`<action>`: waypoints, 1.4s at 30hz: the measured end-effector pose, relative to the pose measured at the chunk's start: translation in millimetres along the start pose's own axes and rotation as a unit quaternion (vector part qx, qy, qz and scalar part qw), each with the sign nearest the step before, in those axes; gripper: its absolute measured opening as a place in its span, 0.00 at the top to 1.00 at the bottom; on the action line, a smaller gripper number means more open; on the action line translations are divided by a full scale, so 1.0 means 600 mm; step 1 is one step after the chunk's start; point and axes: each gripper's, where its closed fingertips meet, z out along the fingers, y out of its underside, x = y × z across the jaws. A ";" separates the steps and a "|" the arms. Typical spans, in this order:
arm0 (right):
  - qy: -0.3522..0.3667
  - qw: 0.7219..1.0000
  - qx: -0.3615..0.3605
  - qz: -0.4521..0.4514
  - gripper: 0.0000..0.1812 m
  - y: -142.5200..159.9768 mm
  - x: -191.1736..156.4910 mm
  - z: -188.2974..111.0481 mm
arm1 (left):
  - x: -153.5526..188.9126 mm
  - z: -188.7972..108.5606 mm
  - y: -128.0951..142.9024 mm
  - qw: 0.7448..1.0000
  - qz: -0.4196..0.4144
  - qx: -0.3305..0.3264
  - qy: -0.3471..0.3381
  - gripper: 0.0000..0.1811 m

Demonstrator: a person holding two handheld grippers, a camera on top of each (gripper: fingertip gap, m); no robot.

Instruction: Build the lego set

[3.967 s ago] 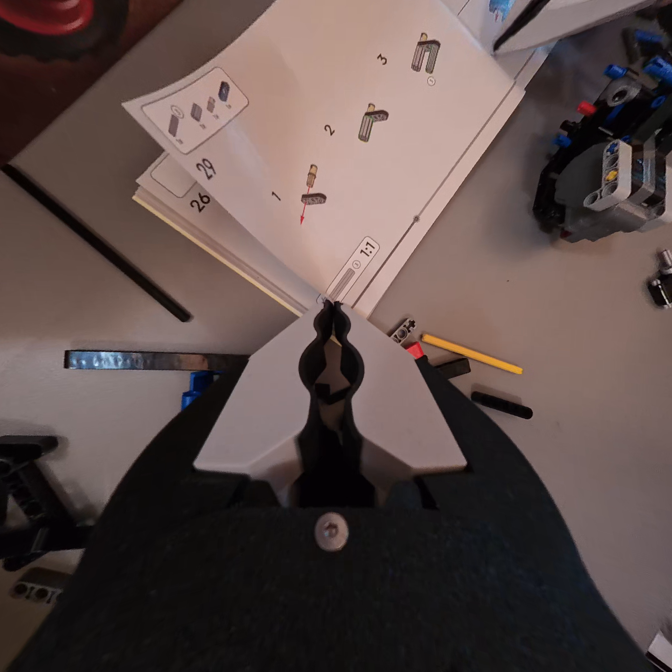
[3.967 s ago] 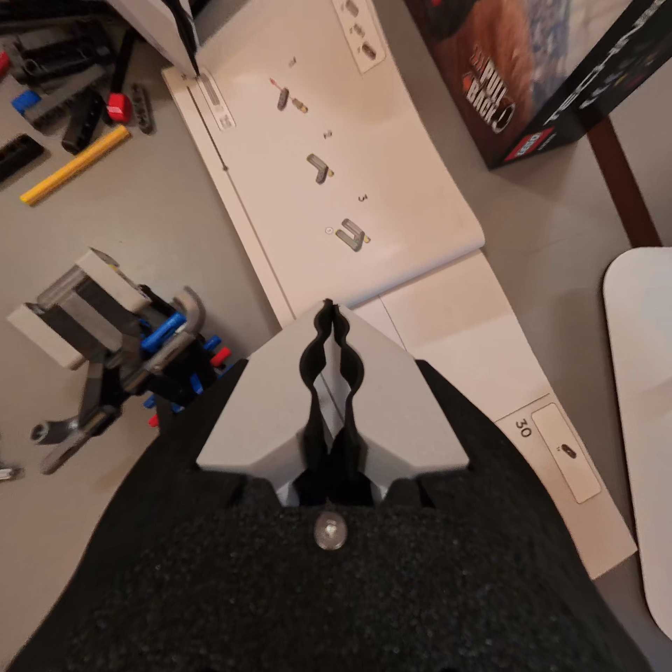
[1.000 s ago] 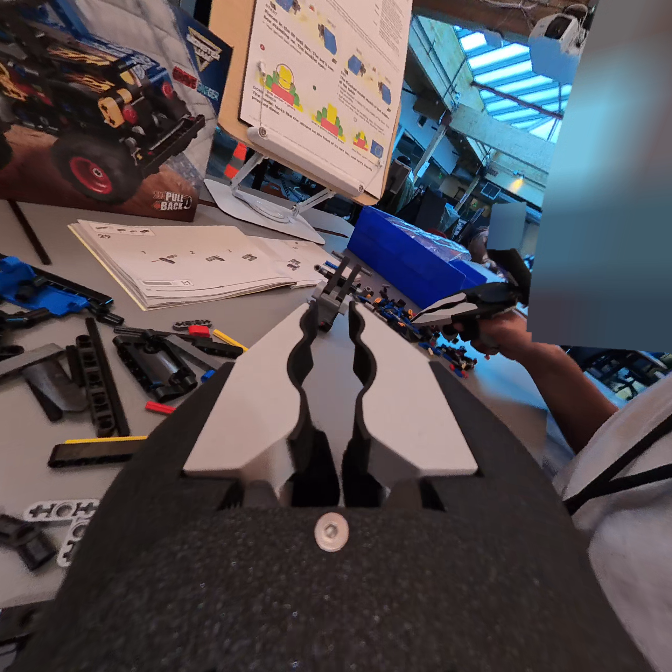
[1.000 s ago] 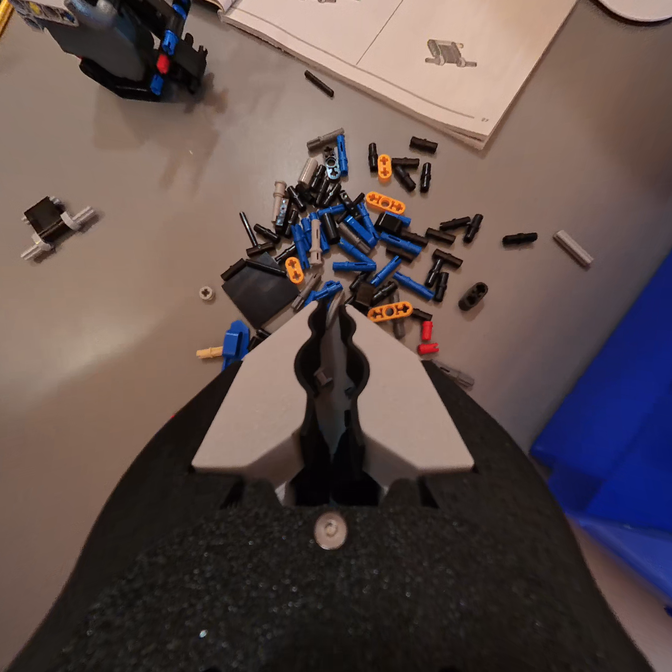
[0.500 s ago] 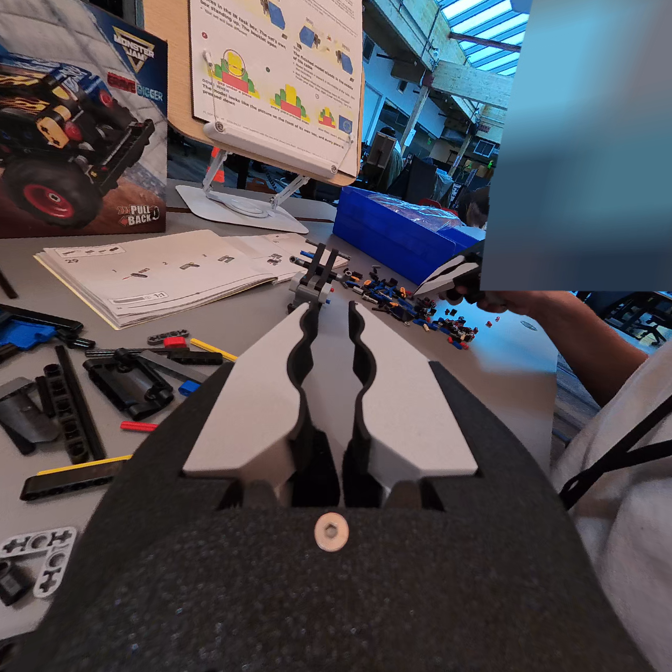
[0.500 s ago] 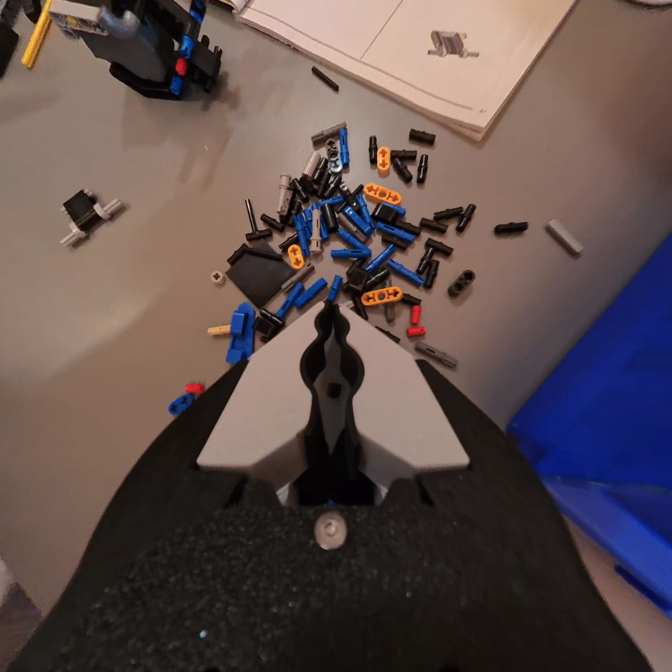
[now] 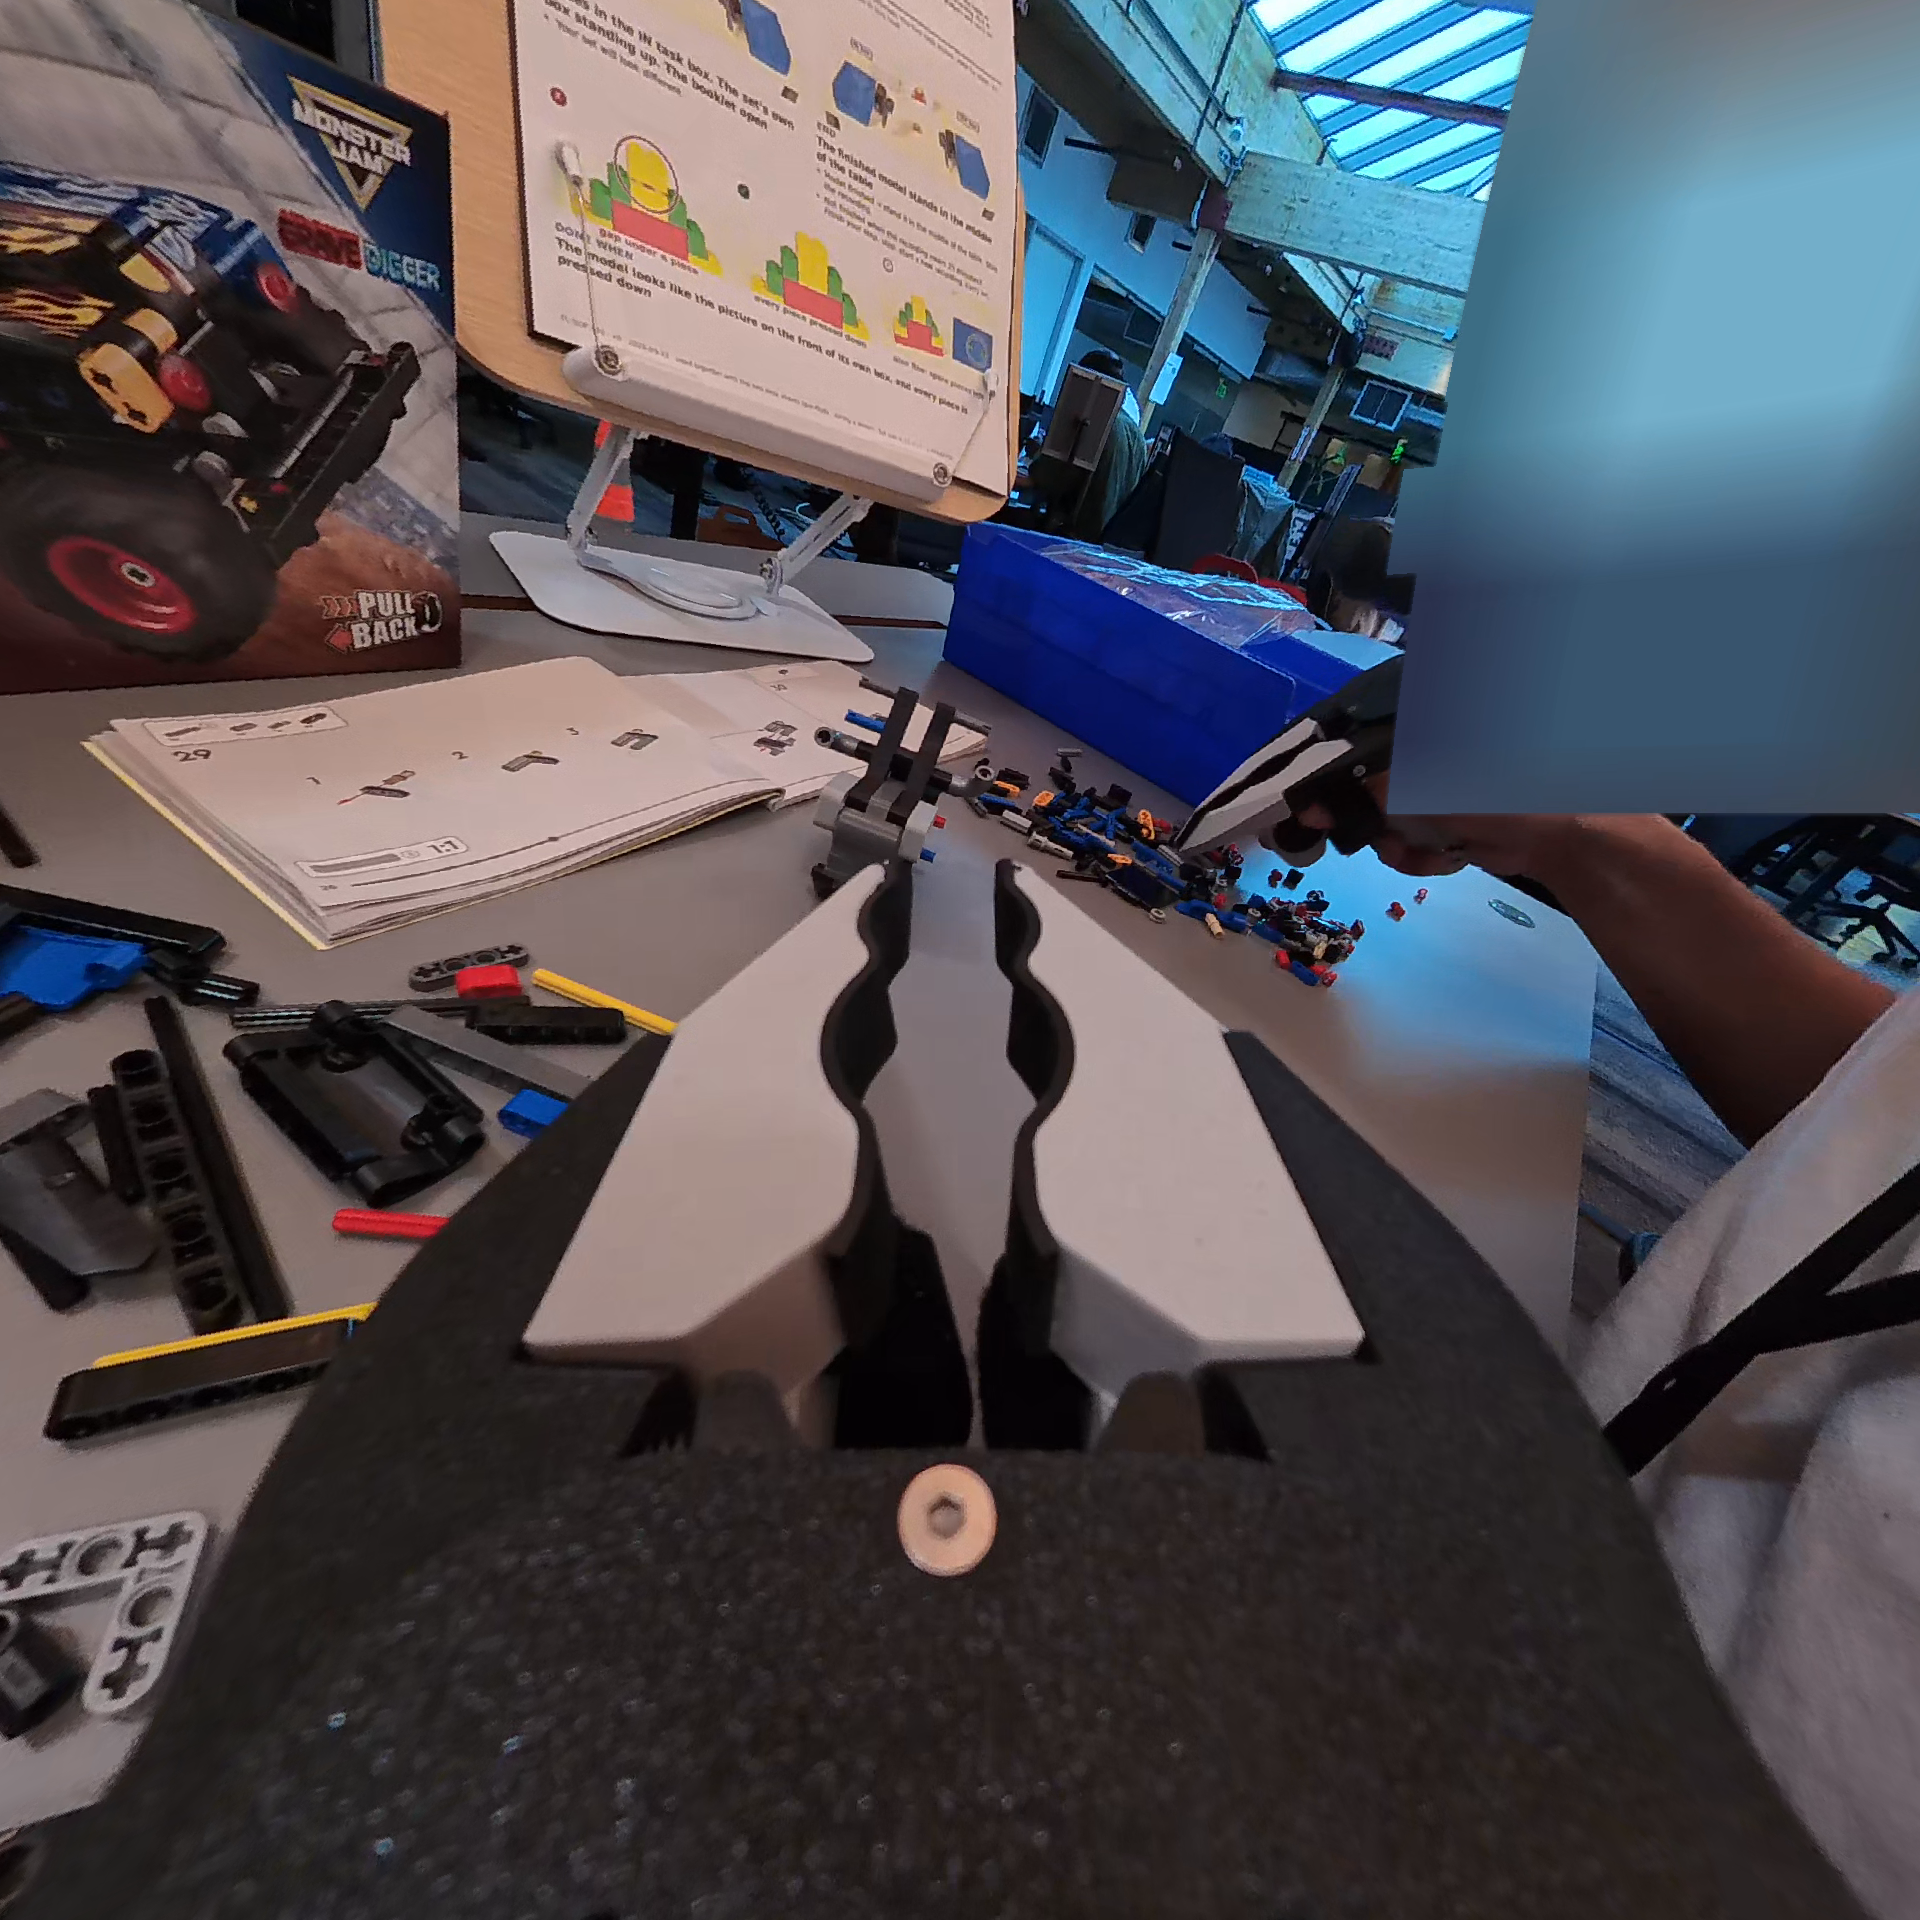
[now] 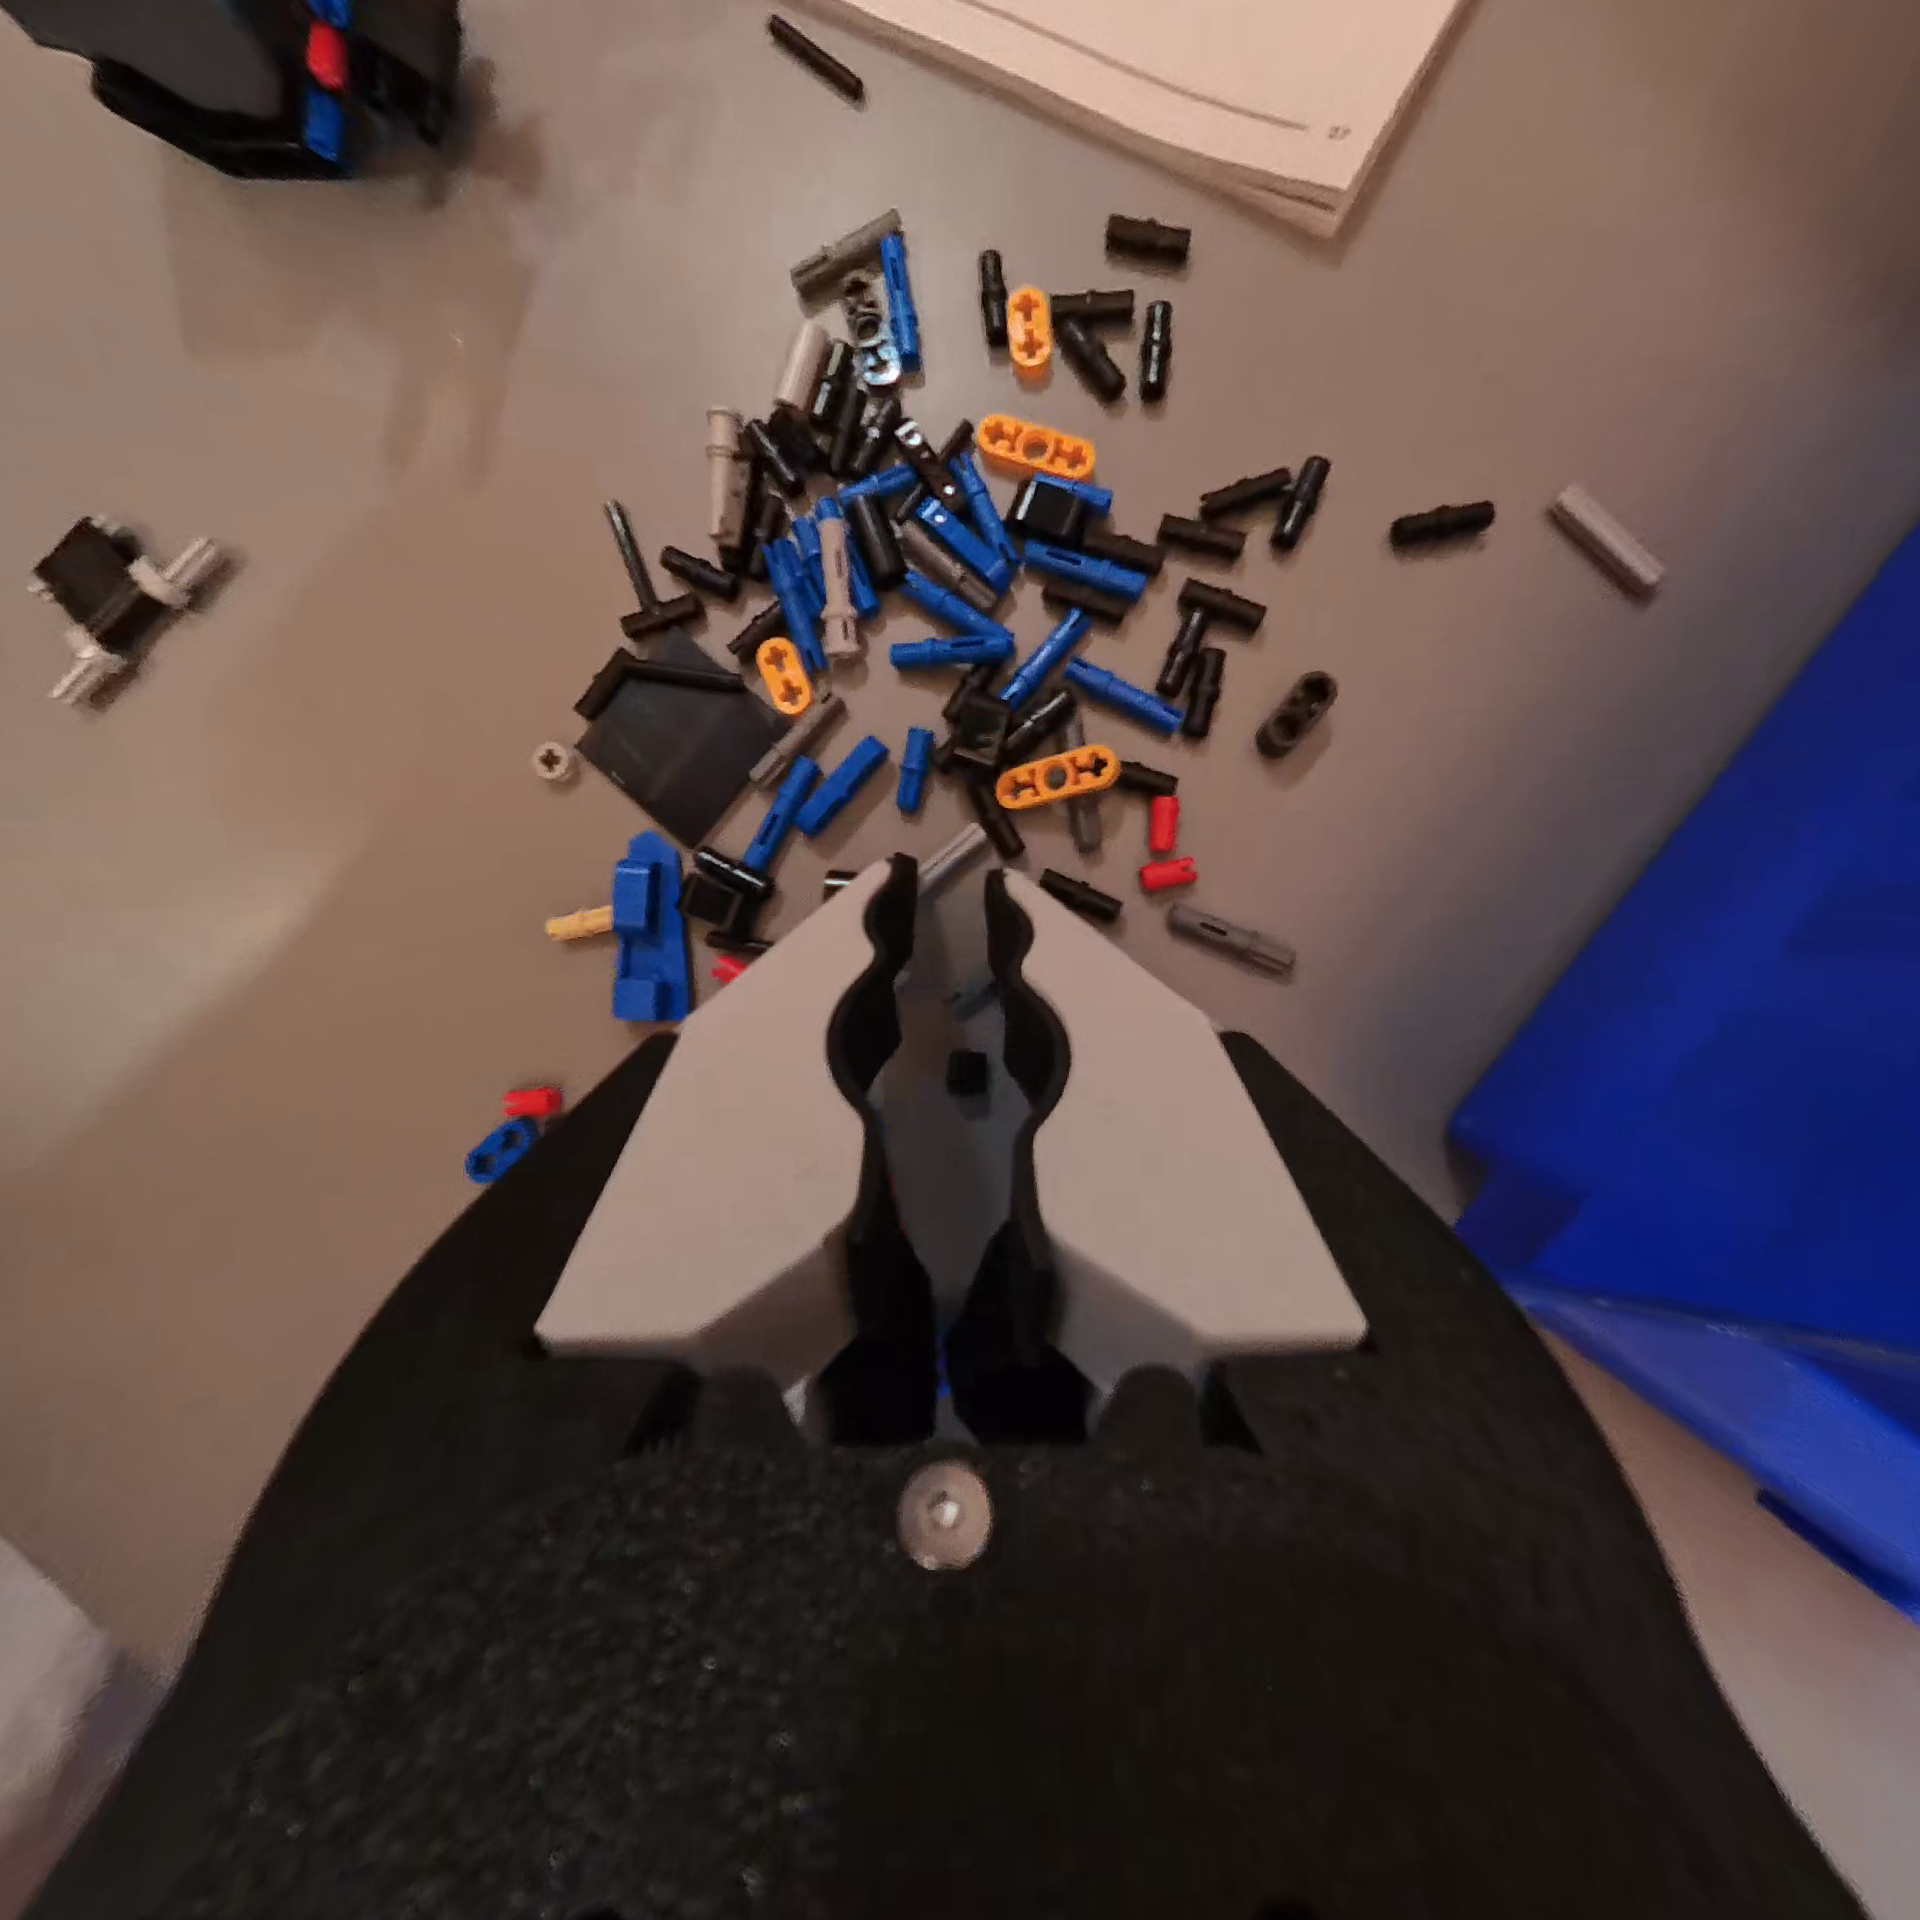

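My left gripper (image 7: pixel 945 883) is open and empty, held low over the grey table, its tips just short of the partly built black and grey model (image 7: pixel 883 800). My right gripper (image 8: pixel 945 883) is open by a narrow gap, right at the near edge of a pile of small blue, black and orange pins and connectors (image 8: pixel 935 582). A tiny black piece (image 8: pixel 966 1070) shows through the gap; I cannot tell whether it is held. The right gripper (image 7: pixel 1278 790) also shows in the left wrist view, over the pile (image 7: pixel 1143 852). The open instruction booklet (image 7: pixel 468 779) lies left of the model.
Loose black beams (image 7: pixel 187 1164), a black panel (image 7: pixel 353 1101), a yellow axle (image 7: pixel 597 997) and a red axle (image 7: pixel 390 1224) lie at left. The set's box (image 7: pixel 208 364), a sheet stand (image 7: pixel 769 208) and a blue bin (image 8: pixel 1714 935) border the area. A small black and white subassembly (image 8: pixel 114 603) sits apart. There is about 35 cm between the tips of the two grippers.
My right gripper's tips have parted and it has come down closer to the pile. My left gripper has stayed open and moved nearer the model.
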 end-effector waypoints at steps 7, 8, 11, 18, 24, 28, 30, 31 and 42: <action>0.047 0.997 -0.021 -0.060 0.93 0.001 -0.003 0.009 | 0.003 -0.001 0.000 1.000 0.001 0.001 0.004 0.93; 0.049 0.996 -0.022 -0.074 0.95 0.001 -0.008 0.009 | 0.004 -0.001 0.000 1.000 0.000 0.001 0.005 0.93; 0.056 0.992 -0.024 -0.108 0.98 0.001 -0.013 0.010 | 0.005 -0.001 0.001 1.000 -0.002 0.000 0.008 0.93; 0.081 0.980 0.014 -0.180 0.99 -0.057 -0.009 -0.012 | 0.006 0.001 0.004 1.000 0.000 -0.007 0.006 0.93; -0.053 0.903 0.131 -0.406 0.99 -0.317 -0.198 -0.010 | 0.003 0.002 0.004 1.000 0.010 -0.008 -0.008 0.93; -0.208 0.853 0.042 -0.477 0.99 -0.399 -0.318 0.132 | -0.002 -0.005 0.001 1.000 0.018 0.000 -0.023 0.93; -0.256 0.835 0.000 -0.487 0.99 -0.424 -0.349 0.207 | -0.001 -0.007 0.001 1.000 0.017 0.000 -0.022 0.93; -0.293 0.831 -0.022 -0.472 0.99 -0.431 -0.365 0.235 | 0.000 -0.008 0.001 1.000 0.018 0.001 -0.020 0.93; -0.367 0.833 -0.129 -0.394 0.99 -0.424 -0.376 0.320 | 0.012 -0.014 0.003 1.000 0.017 -0.002 -0.002 0.93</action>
